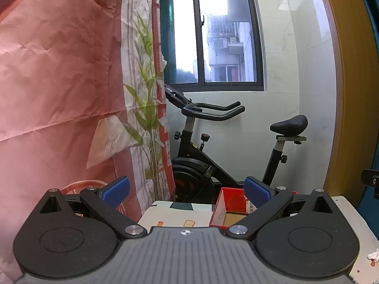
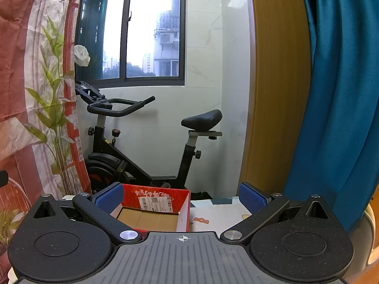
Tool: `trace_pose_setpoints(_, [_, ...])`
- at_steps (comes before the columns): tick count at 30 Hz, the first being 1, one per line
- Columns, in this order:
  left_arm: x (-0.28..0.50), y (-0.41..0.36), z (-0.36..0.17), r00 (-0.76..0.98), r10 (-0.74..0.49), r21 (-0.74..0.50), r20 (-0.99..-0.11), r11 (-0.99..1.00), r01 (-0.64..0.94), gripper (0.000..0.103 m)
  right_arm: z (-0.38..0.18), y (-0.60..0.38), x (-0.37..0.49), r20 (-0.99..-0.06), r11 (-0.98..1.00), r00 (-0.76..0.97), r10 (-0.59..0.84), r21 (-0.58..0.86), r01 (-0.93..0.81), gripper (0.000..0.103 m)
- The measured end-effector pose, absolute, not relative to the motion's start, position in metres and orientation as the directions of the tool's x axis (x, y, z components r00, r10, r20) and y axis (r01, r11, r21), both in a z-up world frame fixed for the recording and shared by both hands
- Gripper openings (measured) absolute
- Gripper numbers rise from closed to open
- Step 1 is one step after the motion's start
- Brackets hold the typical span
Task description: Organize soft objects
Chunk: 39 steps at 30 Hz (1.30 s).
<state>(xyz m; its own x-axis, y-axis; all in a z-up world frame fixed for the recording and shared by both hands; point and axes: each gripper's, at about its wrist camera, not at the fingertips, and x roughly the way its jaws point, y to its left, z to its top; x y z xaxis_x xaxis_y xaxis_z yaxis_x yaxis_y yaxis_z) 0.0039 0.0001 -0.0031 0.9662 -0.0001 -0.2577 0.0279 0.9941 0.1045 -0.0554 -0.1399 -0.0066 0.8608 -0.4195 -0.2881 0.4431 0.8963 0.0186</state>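
A red cardboard box (image 2: 156, 203) with an open top, a brown inside and a white shipping label stands on a table with a patterned cloth (image 2: 220, 215). It also shows in the left wrist view (image 1: 231, 207), low and right of centre. My left gripper (image 1: 187, 193) is open and empty, held above the table's near side. My right gripper (image 2: 181, 195) is open and empty, just in front of the box. Both have blue pads. No soft object shows between the fingers of either one.
A black exercise bike (image 2: 142, 151) stands behind the table under a window (image 2: 132, 30). A pink printed curtain (image 1: 59, 82) hangs at left, a teal curtain (image 2: 343, 94) and a yellow wooden frame (image 2: 279, 82) at right. A crumpled white scrap (image 1: 373, 254) lies at the table's right edge.
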Motion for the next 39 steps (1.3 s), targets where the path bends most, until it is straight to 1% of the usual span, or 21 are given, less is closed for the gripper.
trace_pose_setpoints(39, [0.0044, -0.0034, -0.0061, 0.967, -0.006, 0.103, -0.255, 0.994, 0.034, 0.103, -0.0096, -0.1422, -0.0551, -0.288, 0.894, 0.86, -0.422, 0.024, 0.447, 0.103])
